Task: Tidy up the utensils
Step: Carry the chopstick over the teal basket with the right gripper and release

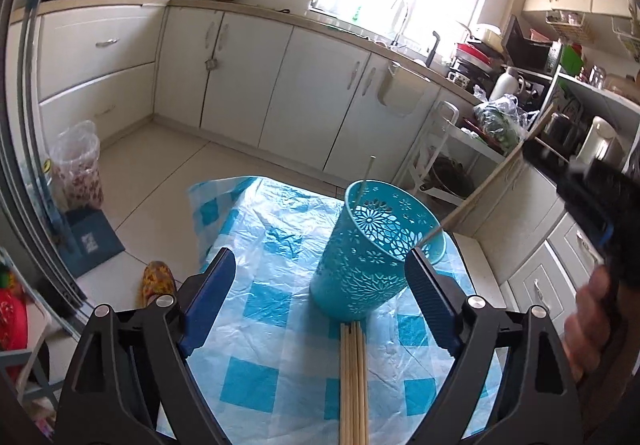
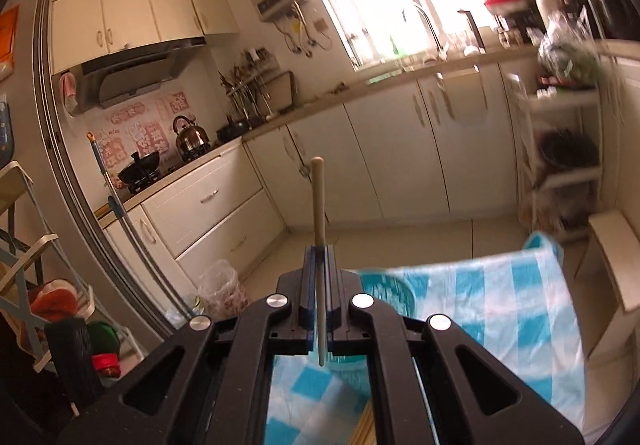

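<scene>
A turquoise perforated holder stands on the blue-checked tablecloth, with one chopstick sticking out of it. Several wooden chopsticks lie in a bundle just in front of it. My left gripper is open, low over the table, with the holder near its right finger. My right gripper is shut on a single chopstick. In the left wrist view that gripper holds the chopstick slanted, its tip at the holder's rim. The holder shows blurred below the right gripper.
White kitchen cabinets run along the back under a window. A bin lined with a plastic bag stands on the floor at left. A white rack with bags and pots stands at right. The cloth-covered table's far edge is near the holder.
</scene>
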A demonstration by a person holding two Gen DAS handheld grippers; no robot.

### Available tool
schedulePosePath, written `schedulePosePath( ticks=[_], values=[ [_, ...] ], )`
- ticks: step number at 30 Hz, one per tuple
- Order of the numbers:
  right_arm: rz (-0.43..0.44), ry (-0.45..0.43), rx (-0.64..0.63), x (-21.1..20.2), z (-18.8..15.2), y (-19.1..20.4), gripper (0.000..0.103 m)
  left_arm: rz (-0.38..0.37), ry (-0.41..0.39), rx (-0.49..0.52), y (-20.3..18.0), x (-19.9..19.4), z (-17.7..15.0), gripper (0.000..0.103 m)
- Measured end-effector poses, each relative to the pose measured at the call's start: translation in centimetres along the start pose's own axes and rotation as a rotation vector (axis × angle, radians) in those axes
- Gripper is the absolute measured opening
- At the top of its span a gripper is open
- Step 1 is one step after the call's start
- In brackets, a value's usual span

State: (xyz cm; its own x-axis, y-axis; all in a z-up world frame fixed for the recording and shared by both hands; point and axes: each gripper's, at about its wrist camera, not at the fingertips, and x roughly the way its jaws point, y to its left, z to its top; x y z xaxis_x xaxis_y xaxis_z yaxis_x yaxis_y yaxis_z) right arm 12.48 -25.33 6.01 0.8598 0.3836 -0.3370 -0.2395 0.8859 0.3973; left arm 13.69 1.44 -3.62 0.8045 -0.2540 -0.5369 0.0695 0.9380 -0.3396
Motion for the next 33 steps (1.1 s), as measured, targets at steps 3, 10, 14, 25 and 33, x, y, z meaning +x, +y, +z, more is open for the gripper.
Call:
schedulePosePath(
  ticks=[3,10,14,25,33],
  values=[
    [-0.058,-0.003,-0.061,1.9,-0.1,0.5,0.005,0.001,0.007,-0.022,0.6,0.2,0.0,0.083],
    [-0.134,0.142,-0.095,7.2,-3.8,-0.8,0.004,0.005,0.004,-0.032,0.9,0.0,-0.4,0.084],
    [-0.144,0.196,-0.098,8.4,-5.5,-1.1,0.005,0.003,0.007,-0.037,1.0,0.0,-0.5,0.085],
    [-0.153,0.182,-0.093,6.2,-6.0,-0.5,0.006,-0.004,0.009,-0.042,0.8,-0.7,-1.0,0.086],
    [-0.200,0.363,0.006,3.8,-13.9,-2.5,0.006,0.004,0.027,-0.069,1.4,-0.8,-1.7,0.086]
  ],
)
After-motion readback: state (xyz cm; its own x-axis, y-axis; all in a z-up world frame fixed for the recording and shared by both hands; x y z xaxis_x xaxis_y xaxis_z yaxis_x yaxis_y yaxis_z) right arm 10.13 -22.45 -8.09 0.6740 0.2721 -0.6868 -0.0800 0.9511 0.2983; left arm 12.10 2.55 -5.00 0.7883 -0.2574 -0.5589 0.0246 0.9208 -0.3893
